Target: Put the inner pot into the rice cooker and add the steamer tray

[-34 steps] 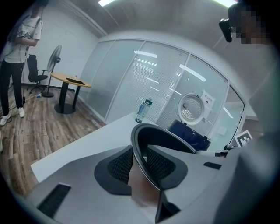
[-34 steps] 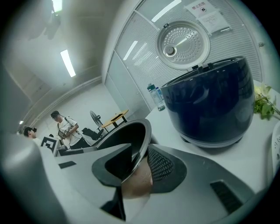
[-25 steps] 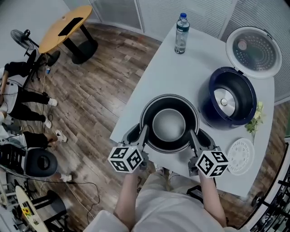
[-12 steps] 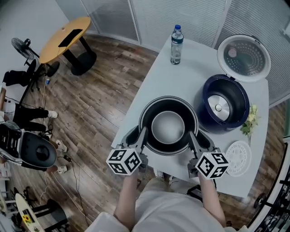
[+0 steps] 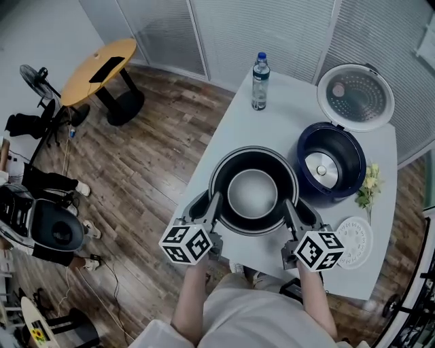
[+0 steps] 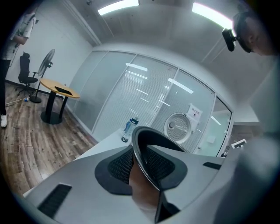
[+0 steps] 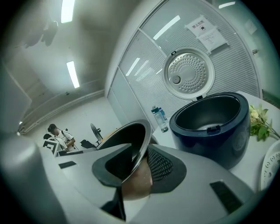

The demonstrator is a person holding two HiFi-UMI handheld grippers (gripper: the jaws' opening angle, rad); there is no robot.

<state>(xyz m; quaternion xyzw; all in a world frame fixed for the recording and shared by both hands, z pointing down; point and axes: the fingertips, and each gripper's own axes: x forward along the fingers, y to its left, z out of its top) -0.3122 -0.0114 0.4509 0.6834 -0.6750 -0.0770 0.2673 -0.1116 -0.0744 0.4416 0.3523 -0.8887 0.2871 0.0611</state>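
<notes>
Metal pot (image 5: 253, 190) between left tool (image 5: 207, 202), right tool (image 5: 299, 208)

Office-type room: glass partition walls (image 5: 272, 27) fitted with blinds, wood-plank floor (image 5: 149, 156), a swivel chair (image 6: 27, 76), a standing fan (image 5: 37, 76), a small yellow table (image 5: 98, 61) and ceiling strip lights (image 6: 118, 6).

Bright, even light falls from ceiling light strips (image 6: 117, 6); shadows are faint. Both gripper views bulge fisheye-fashion and blacken at the corners; the head view is sharp.
</notes>
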